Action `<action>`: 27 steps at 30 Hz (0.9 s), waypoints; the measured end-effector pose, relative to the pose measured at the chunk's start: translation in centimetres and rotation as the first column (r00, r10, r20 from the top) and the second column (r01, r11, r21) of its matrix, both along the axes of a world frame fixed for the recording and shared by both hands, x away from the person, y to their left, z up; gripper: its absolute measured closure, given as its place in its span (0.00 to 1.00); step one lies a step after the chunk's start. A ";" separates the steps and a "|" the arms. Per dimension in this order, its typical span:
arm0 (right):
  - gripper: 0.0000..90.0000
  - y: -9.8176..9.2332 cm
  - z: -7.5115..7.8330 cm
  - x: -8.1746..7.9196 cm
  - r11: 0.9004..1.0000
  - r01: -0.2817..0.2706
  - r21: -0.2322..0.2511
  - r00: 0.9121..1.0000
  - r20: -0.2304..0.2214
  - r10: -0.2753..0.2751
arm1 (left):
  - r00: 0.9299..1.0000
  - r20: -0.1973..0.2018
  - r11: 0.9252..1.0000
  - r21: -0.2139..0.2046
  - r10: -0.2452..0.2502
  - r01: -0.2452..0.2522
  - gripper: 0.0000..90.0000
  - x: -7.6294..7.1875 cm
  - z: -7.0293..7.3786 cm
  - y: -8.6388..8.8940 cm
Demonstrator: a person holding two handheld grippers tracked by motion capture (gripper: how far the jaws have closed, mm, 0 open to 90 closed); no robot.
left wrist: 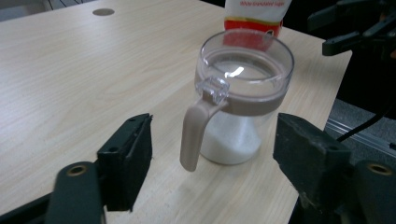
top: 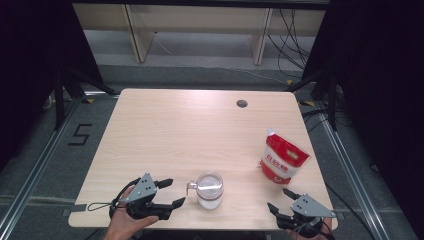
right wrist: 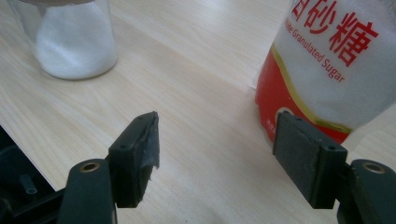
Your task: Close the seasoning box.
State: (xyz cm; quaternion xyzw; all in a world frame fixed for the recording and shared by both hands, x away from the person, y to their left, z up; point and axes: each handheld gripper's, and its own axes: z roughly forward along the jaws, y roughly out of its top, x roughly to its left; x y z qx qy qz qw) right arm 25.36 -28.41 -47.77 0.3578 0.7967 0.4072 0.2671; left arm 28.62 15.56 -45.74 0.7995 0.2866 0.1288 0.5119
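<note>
1. Left gripper [top: 172, 192] lay at the near left part of the table [top: 190, 130], its jaws spread wide and holding nothing.
2. Its jaws pointed at the sugar jar [top: 209, 189], which stood upright on the table just beyond them, apart from both pads.
3. From the left gripper view, the jar's tan handle [left wrist: 196, 133] faced the opening between the jaws, and a clear lid [left wrist: 245, 60] with a small catch closed the top.
4. White sugar filled the lower part of the jar; how high it reached was hard to judge through the glare on the lid.
5. Right gripper [top: 281, 199] sat at the near right edge of the table, jaws also wide apart and empty.
6. A red and white sugar bag [top: 282, 159] stood upright just beyond the right gripper, well to the right of the jar.
7. In the right gripper view, the bag [right wrist: 327, 65] rose just behind the right-hand jaw, without clear contact.
</note>
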 end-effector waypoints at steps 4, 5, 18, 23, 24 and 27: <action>0.37 0.0 -0.1 0.1 1.000 -0.009 -0.019 1.000 0.021 0.010 | 1.000 0.010 0.999 0.032 -0.010 0.010 0.22 -0.1 -0.6 0.1; 0.36 0.0 -0.1 0.1 1.000 -0.016 -0.021 1.000 0.020 0.016 | 1.000 0.010 0.999 0.035 -0.010 0.010 0.22 -0.2 -0.7 0.1; 0.36 0.1 -0.1 0.1 1.000 -0.014 -0.018 1.000 0.010 0.014 | 0.999 -0.026 0.999 0.030 0.030 -0.029 0.20 -0.5 -1.6 0.9; 0.36 0.1 -0.1 0.2 1.000 -0.017 -0.017 1.000 0.012 0.017 | 0.999 -0.024 0.999 0.036 0.032 -0.031 0.20 -0.9 -1.7 1.0; 0.36 0.1 -0.1 0.2 1.000 -0.017 -0.017 1.000 0.012 0.017 | 0.999 -0.024 0.999 0.036 0.032 -0.031 0.20 -0.9 -1.7 1.0; 0.35 0.2 -0.2 0.2 1.000 -0.016 -0.012 1.000 0.006 0.016 | 0.999 -0.034 0.999 0.034 0.015 -0.014 0.19 -1.1 -2.0 1.1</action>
